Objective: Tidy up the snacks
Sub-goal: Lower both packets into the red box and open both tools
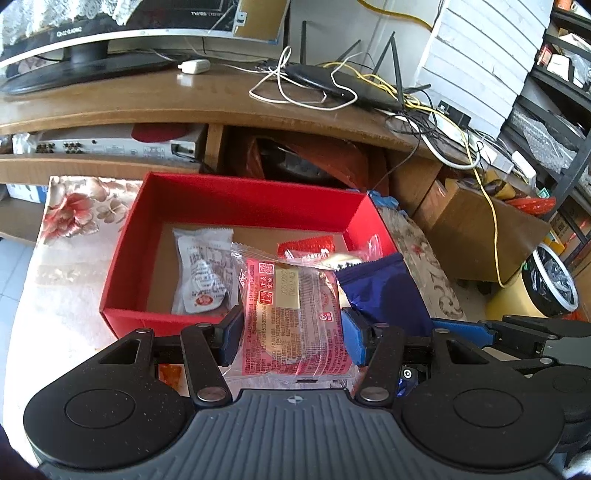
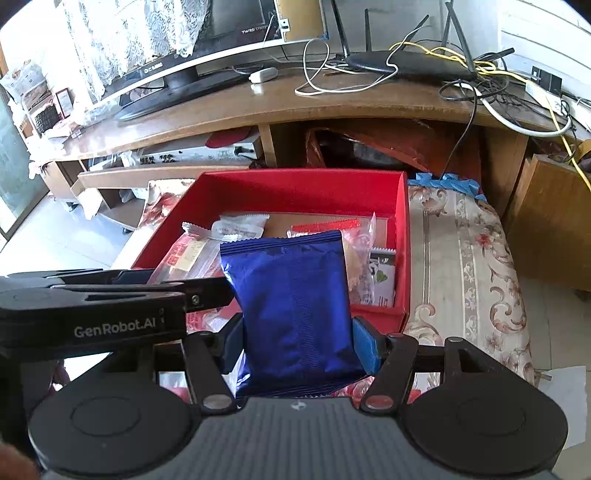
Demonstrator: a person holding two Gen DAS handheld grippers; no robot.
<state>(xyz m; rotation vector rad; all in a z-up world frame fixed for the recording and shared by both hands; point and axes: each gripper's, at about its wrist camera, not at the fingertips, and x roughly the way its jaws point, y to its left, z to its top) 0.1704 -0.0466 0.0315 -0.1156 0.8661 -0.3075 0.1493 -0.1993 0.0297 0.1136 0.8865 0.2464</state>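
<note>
Ahead of me: a television (image 1: 92,22) and router (image 1: 347,83) on the wooden stand (image 1: 147,99), floral cloth (image 2: 465,258) below.

glossy blue foil packet (image 2: 295,310); clear shiny plastic wrapper (image 1: 291,317); matt red cardboard box (image 1: 236,201); floral cloth (image 2: 465,258); polished wood shelf (image 1: 147,99).

Pretty clearly someone's living room — TV (image 1: 110,22) under a lace cover (image 2: 140,40), router (image 1: 343,83) on a wooden TV stand (image 1: 147,99), floral cloth (image 2: 476,258).
</note>
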